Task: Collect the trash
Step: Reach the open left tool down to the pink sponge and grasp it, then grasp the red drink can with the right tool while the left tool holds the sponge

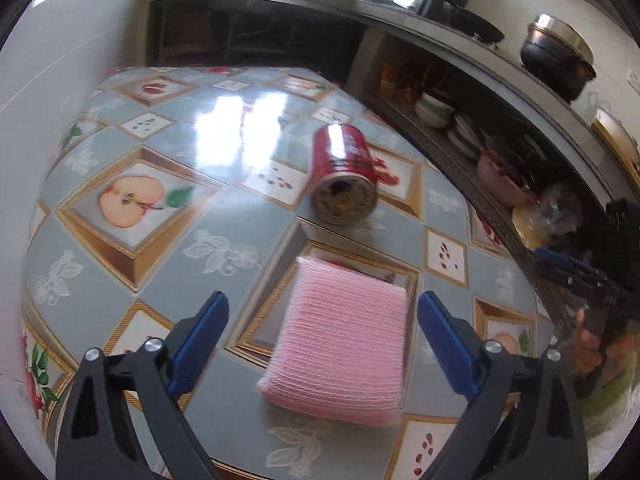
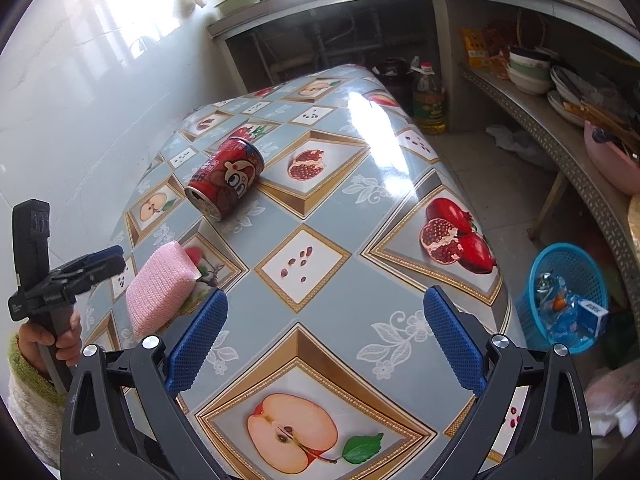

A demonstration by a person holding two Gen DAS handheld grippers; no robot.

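Note:
A red drink can (image 1: 345,174) lies on its side on the fruit-patterned table (image 1: 224,208), its open end toward the left wrist camera. The same can (image 2: 225,177) shows at upper left in the right wrist view. A pink scrub sponge (image 1: 340,344) lies flat on the table just ahead of my left gripper (image 1: 322,344), whose blue pads stand wide apart on either side of it without touching it. My right gripper (image 2: 325,340) is open over bare tablecloth, nothing between its fingers. The pink sponge (image 2: 160,288) and my left gripper (image 2: 106,260) sit at left in the right wrist view.
A blue mesh basket (image 2: 566,292) holding wrappers and a carton stands on the floor right of the table. An oil bottle (image 2: 429,100) stands beyond the table's far end. Shelves with bowls (image 2: 528,72) and a pink basin (image 2: 612,160) run along the right. A white tiled wall (image 2: 80,80) borders the left.

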